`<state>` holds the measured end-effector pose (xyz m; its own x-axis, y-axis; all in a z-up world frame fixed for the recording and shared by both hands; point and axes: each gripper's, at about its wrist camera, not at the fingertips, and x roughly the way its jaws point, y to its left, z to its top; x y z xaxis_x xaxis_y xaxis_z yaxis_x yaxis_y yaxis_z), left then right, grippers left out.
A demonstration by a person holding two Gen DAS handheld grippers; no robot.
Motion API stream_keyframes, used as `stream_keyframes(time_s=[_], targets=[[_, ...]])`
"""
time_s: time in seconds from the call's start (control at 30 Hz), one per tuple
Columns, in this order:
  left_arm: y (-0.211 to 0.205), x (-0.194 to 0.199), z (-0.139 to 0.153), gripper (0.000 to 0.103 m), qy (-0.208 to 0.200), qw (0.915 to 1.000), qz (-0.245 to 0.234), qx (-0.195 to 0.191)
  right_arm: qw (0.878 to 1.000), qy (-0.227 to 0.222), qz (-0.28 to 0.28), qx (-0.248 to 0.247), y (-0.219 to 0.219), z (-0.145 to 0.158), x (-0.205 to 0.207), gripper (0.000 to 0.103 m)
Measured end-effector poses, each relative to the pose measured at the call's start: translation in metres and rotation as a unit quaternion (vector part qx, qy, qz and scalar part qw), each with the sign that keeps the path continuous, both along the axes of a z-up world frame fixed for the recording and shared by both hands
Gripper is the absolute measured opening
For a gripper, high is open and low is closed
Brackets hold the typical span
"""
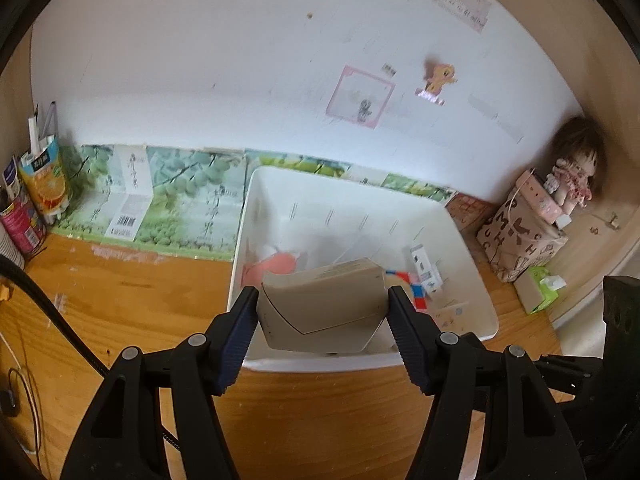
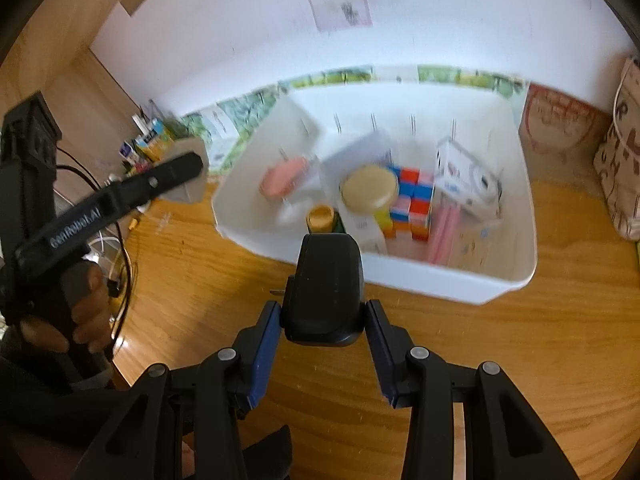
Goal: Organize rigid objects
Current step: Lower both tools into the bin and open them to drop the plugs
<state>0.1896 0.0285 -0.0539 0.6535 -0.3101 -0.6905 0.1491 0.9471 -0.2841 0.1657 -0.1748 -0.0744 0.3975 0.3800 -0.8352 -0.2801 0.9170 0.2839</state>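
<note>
Left wrist view: a beige box (image 1: 324,304) is clamped between the pads of the left gripper (image 1: 323,308), one pad on each side, and is held above the near part of a white bin (image 1: 472,280) that stands on a wooden desk (image 1: 120,300). Inside the bin a pink item (image 1: 272,266), a coloured cube (image 1: 404,284) and a small white carton (image 1: 426,270) are seen beyond the box. A juice carton (image 1: 42,176) and a can (image 1: 20,220) are noted at far left by the wall, a patterned bag (image 1: 520,240) and a doll (image 1: 576,176) at far right, a green tissue pack (image 1: 540,288) just in front of the bag. Stickers are seen on the white wall, blurred. Right wrist view: a black object (image 2: 326,284) with a rounded top is gripped upright by the right gripper (image 2: 324,320), the blue pads pressed on its two sides, above the desk (image 2: 520,340) just in front of the bin (image 2: 440,280). In the bin the pink item (image 2: 284,174), a round tan lid (image 2: 370,188), an orange-capped bottle (image 2: 320,218), the cube (image 2: 412,204), a white carton (image 2: 468,176) and pink sticks (image 2: 442,236) are made out; the picture is blurred. At left the left gripper (image 2: 192,176) is seen from the side with the beige box (image 2: 192,148) at its tip, the handle held in a hand (image 2: 86,308).
</note>
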Motion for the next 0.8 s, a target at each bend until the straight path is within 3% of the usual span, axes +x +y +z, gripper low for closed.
stream_keyframes(time_s=[0.37, 0.63, 0.7, 0.8], targets=[[-0.003, 0.018, 0.011, 0.068, -0.029, 0.9995, 0.009, -0.01, 0.998, -0.051, -0.028, 0.031, -0.027, 0.021, 0.013, 0.043], [-0.009, 0.029, 0.0, 0.068, -0.009, 0.9997, 0.022, 0.001, 0.992, -0.089, -0.052, 0.077, -0.045, 0.016, 0.029, 0.043], [-0.01, 0.034, -0.006, 0.068, 0.0, 0.9997, 0.023, 0.006, 0.989, -0.099, -0.054, 0.09, -0.047, 0.013, 0.035, 0.031], [-0.012, 0.04, -0.012, 0.068, 0.01, 0.9994, 0.029, 0.019, 0.989, -0.108, -0.046, 0.093, -0.045, 0.008, 0.044, 0.031]])
